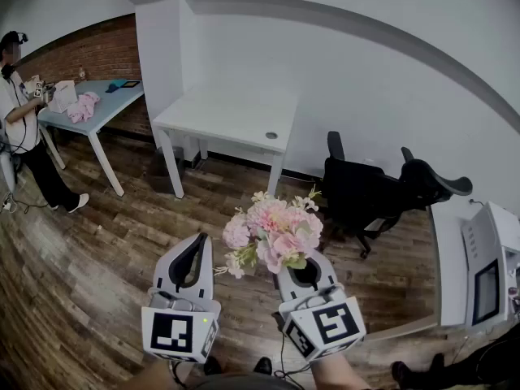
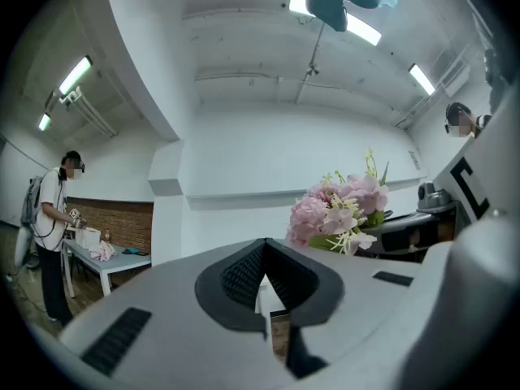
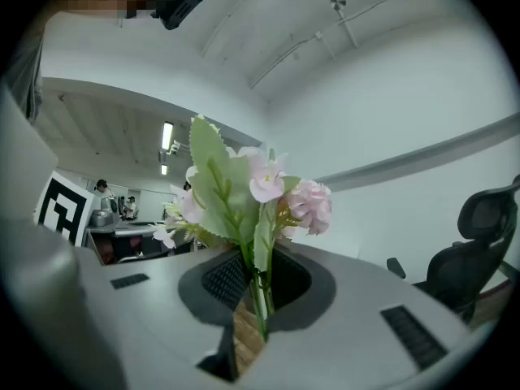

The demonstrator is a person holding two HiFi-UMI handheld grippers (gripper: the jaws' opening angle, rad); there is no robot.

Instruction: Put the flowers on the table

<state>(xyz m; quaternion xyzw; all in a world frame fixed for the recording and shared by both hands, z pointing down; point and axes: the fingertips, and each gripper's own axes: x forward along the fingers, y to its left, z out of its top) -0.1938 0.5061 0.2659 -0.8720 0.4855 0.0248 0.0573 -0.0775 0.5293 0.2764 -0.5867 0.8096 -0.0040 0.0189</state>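
Observation:
A bunch of pink and white artificial flowers (image 1: 272,227) with green leaves stands upright over the wooden floor. My right gripper (image 1: 302,270) is shut on its thin green stems. In the right gripper view the stems run down between the dark pads (image 3: 223,281) of the right gripper (image 3: 256,279), and the flowers (image 3: 244,189) rise just above them. My left gripper (image 1: 195,254) hangs beside it on the left, shut and holding nothing. From the left gripper (image 2: 264,250) the flowers (image 2: 341,210) show to the right. A white table (image 1: 227,112) stands ahead by the wall.
A black office chair (image 1: 366,189) stands right of the white table. A blue table (image 1: 89,104) with pink cloth is far left, and a person (image 1: 20,120) stands at it. A white counter (image 1: 451,258) with an appliance (image 1: 487,275) is at the right edge.

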